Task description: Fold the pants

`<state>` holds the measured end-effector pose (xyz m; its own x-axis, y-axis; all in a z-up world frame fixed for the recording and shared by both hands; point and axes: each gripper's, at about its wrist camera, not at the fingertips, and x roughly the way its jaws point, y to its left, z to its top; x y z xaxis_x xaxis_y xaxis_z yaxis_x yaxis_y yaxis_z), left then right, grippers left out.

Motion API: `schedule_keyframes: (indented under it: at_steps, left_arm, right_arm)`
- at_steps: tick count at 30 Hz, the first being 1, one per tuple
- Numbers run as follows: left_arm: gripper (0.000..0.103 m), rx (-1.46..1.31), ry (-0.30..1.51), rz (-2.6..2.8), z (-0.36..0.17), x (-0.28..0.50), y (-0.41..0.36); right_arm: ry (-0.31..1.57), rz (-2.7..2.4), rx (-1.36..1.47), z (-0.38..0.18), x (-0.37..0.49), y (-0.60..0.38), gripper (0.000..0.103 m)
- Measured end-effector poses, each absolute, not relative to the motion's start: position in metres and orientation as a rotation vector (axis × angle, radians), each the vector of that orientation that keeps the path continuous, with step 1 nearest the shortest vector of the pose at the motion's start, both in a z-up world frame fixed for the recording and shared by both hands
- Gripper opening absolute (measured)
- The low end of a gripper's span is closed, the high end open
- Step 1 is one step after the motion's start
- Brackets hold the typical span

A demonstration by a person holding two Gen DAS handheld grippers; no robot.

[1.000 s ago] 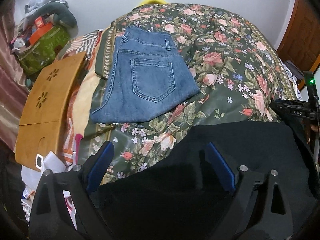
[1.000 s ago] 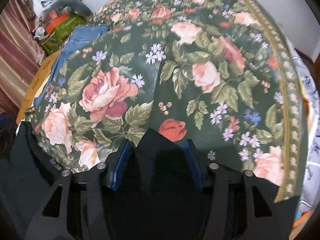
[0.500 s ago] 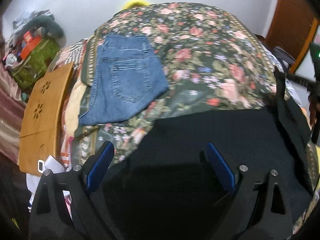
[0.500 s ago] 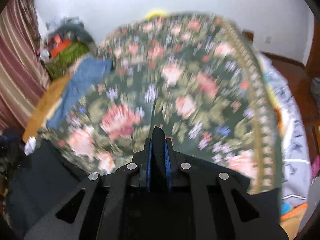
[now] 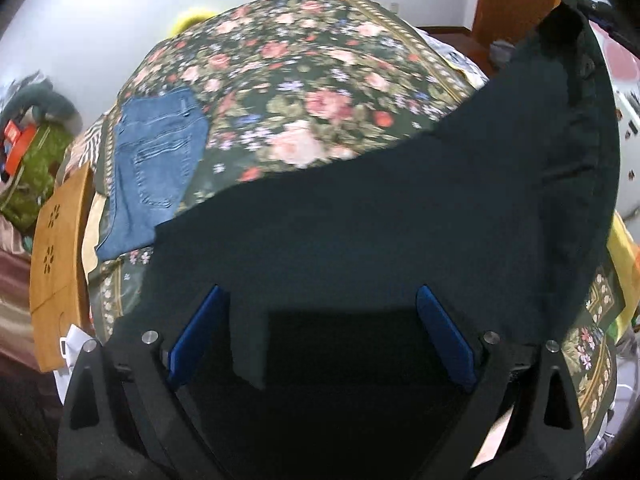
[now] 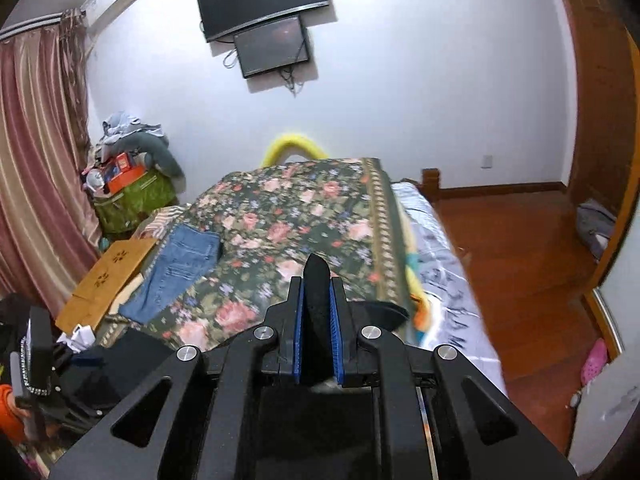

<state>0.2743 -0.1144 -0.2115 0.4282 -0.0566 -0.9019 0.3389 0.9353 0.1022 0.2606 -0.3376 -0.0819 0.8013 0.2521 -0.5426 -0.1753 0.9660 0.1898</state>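
- right tool (image 6: pixel 316 316) clamped tight on fold of black pants (image 6: pixel 316 280)
- left tool (image 5: pixel 320 332) spread wide, pants (image 5: pixel 400 220) draped between its fingers, pads not pressing
- pants over floral bed (image 5: pixel 304 92), ahead of tools

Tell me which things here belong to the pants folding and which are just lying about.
Part of the job:
- black fabric pants
- right gripper, shut on a fold of them
- left gripper, open above them
- floral bedspread

Lying about:
- folded blue denim jeans
- wooden lap tray
- green bag
- wall screens
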Motion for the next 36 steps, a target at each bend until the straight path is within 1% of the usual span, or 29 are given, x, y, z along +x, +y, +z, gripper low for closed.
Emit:
schedule_keyframes:
  at_steps: [5,7,13,16,18,19,21,23,25,30,34,36]
  left_arm:
    - [0.098,0.285,1.136,-0.268,-0.224,0.269,-0.136]
    - [0.1,0.284,1.131,-0.257,-0.228,0.269,-0.14]
    - [0.103,0.255,1.137,-0.253,-0.231,0.271,-0.142]
    - [0.103,0.263,1.127,-0.253,-0.232,0.27,-0.143]
    - [0.103,0.258,1.125,-0.256,-0.231,0.269,-0.142]
    - [0.103,0.252,1.124,-0.258,-0.231,0.269,-0.141]
    - [0.103,0.247,1.122,-0.26,-0.231,0.269,-0.14]
    - [0.103,0.245,1.118,-0.26,-0.229,0.268,-0.139]
    - [0.103,0.223,1.098,-0.26,-0.223,0.266,-0.134]
    - [0.103,0.13,1.031,-0.223,-0.195,0.265,-0.101]
    - [0.103,0.085,0.944,-0.145,-0.164,0.261,-0.054]
    - [0.103,0.075,0.908,-0.103,-0.153,0.258,-0.029]
  right_arm:
    - [0.697,0.183,0.091,-0.129,0.246,-0.357,0.01]
    - [0.759,0.16,0.085,-0.158,0.243,-0.365,0.01]
    - [0.903,0.12,0.088,-0.229,0.227,-0.373,0.011]
    - [0.951,0.108,0.075,-0.241,0.204,-0.376,0.014]
    - [0.973,0.087,0.064,-0.247,0.198,-0.375,0.02]
    - [0.983,0.063,0.054,-0.248,0.195,-0.375,0.022]
    - [1.003,0.025,0.028,-0.248,0.194,-0.376,0.03]
    - [1.011,-0.003,0.011,-0.242,0.193,-0.377,0.034]
    - [0.991,0.005,0.006,-0.231,0.19,-0.374,0.034]
    - [0.884,0.087,0.007,-0.187,0.184,-0.35,0.045]
    - [0.78,0.19,-0.023,-0.148,0.187,-0.308,0.047]
    - [0.736,0.246,-0.043,-0.131,0.191,-0.283,0.051]
